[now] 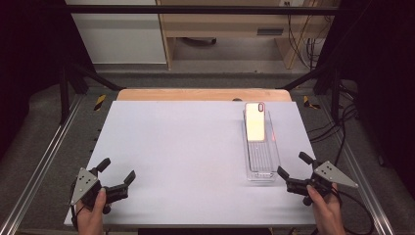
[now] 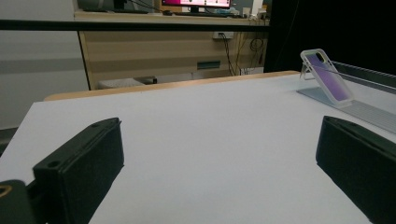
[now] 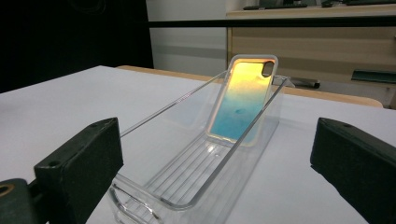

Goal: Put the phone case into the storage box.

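Jaws of the right tool (image 1: pixel 292 172) stand apart, just short of the clear tray's (image 1: pixel 260 172) near end; farther along inside it leans the phone case (image 1: pixel 255 122). Left tool (image 1: pixel 117 175), also spread, rests well apart on the tabletop (image 1: pixel 186 156).

White rectangular tabletop (image 1: pixel 186 161) on a pale wooden board (image 1: pixel 195 94), black metal frame bar (image 1: pixel 195 10), light wooden desk (image 1: pixel 225 24) behind, grey floor (image 1: pixel 44 112), tangled black cables (image 1: pixel 303 39), white wall panel (image 1: pixel 117 39).

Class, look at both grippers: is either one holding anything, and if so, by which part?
Nothing is held. The left gripper and right gripper are both open and apart from the phone case leaning in the clear tray.
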Tool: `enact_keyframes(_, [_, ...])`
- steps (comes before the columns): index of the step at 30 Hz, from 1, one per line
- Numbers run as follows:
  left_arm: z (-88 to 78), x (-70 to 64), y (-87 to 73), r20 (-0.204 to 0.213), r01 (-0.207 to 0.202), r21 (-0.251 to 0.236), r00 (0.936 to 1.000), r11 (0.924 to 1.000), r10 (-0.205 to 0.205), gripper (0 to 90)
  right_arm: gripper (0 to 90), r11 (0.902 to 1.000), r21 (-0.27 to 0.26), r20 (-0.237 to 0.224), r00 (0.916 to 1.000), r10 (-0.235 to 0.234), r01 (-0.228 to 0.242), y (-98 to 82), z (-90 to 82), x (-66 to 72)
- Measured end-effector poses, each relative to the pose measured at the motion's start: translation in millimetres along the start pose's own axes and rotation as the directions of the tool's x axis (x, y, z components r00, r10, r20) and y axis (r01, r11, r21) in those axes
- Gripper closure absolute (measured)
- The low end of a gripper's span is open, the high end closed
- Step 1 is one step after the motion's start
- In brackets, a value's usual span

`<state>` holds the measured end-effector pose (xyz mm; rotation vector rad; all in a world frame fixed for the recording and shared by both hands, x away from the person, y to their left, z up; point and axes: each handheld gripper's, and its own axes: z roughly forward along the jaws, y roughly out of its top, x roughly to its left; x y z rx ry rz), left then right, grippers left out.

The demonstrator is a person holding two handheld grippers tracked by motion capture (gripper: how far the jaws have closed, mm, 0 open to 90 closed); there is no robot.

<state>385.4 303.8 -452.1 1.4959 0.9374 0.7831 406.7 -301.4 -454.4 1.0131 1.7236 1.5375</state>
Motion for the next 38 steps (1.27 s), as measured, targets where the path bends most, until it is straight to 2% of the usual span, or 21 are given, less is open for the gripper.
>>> enact_keyframes(15, [1.2, -1.1, -0.6, 0.013, -0.009, 0.005, 0.9999, 1.0, 0.008, 0.6, 2.8, 0.9999, 0.006, -0.034, 0.9994, -0.009, 0.01, -6.1, 2.3, 7.3])
enact_keyframes(27, [3.2, -4.2, -0.3, 0.046, -0.021, 0.001, 0.9987, 0.9998, 0.021, 0.6, 3.5, 0.9994, 0.021, -0.059, 0.9979, -0.026, 0.027, -10.5, 12.9, 13.1])
enact_keyframes(38, [4.5, -9.5, 1.3, 0.077, -0.035, -0.02, 0.9964, 0.9992, 0.037, 0.6, 5.0, 0.9979, 0.038, -0.044, 0.9978, -0.05, 0.052, -12.3, 25.2, 15.2])
